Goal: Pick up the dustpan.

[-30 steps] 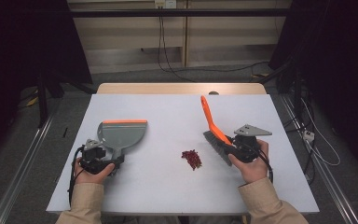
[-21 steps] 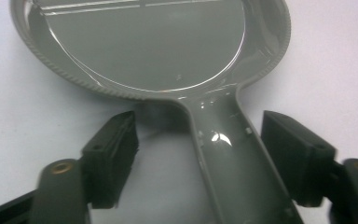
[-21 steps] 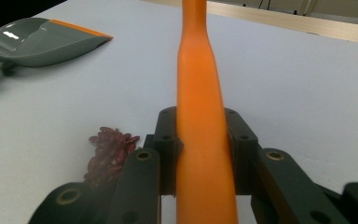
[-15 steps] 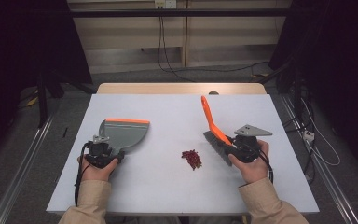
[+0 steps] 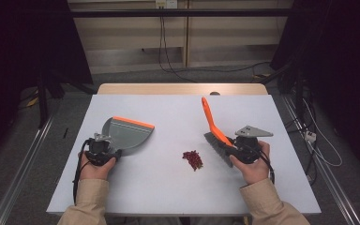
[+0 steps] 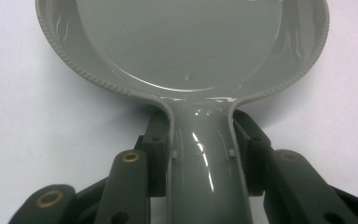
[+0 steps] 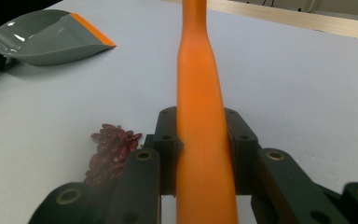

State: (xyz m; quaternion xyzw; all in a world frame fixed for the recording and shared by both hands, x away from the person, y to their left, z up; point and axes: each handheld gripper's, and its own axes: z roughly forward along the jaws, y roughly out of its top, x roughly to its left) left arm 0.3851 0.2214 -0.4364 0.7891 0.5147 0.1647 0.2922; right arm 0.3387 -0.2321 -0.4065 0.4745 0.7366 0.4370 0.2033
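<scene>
A grey dustpan point(image 5: 127, 133) with an orange lip lies flat on the left of the white table point(image 5: 168, 105). My left gripper point(image 5: 105, 144) has just been closing, and its pads now press both sides of the dustpan's handle point(image 6: 204, 158). The pan's bowl point(image 6: 186, 42) is empty. At the right, my right gripper point(image 5: 230, 148) is shut on the orange handle point(image 7: 200, 93) of a brush point(image 5: 212, 121). The brush's bristles rest on the table and its handle slants up and away. A small pile of red beans point(image 5: 193, 159) lies between the two tools, left of the brush.
In the right gripper view, the beans point(image 7: 109, 147) sit just left of the jaws and the dustpan point(image 7: 42, 39) lies far left. A wooden strip point(image 5: 183, 89) runs along the table's far edge. Cables point(image 5: 168, 51) lie on the floor beyond it.
The left hand has edged a little toward the dustpan, and its gripper has closed on the handle. The right hand, brush and beans have not moved.
</scene>
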